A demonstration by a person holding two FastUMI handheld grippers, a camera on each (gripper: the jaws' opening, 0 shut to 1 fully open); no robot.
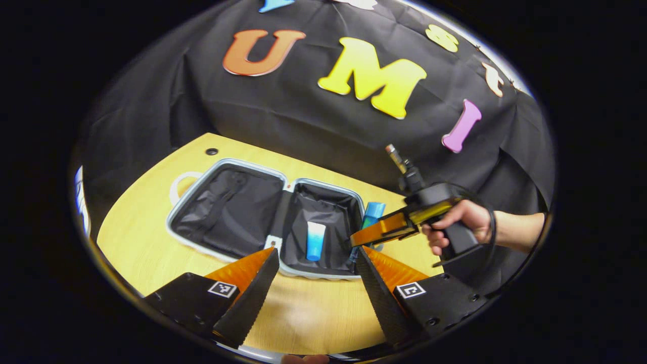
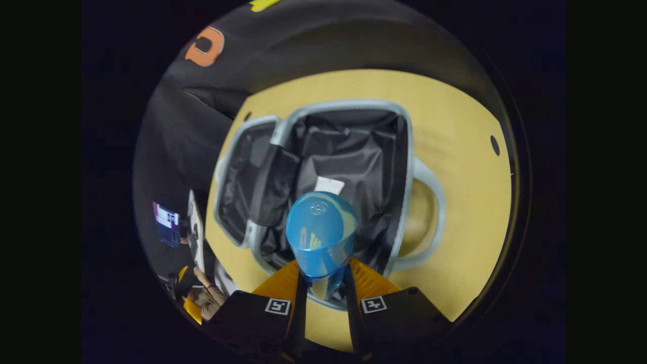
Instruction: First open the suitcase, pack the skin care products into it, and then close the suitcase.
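Holding blue bottle (image 2: 320, 237) clamped in right gripper (image 2: 323, 283) over open suitcase (image 2: 404, 151); left gripper (image 1: 316, 283) wide, empty. Risk: smooth bottle slips, lands outside rim.

The suitcase (image 1: 237, 212) lies wide open and flat on the counter (image 1: 151, 237) — pale grey rim, black lining in both halves. A white-and-blue tube (image 1: 315, 241) rests in its right half. A blue bottle (image 2: 319, 235) hangs over that half — clamped in the right tool (image 2: 323, 283).
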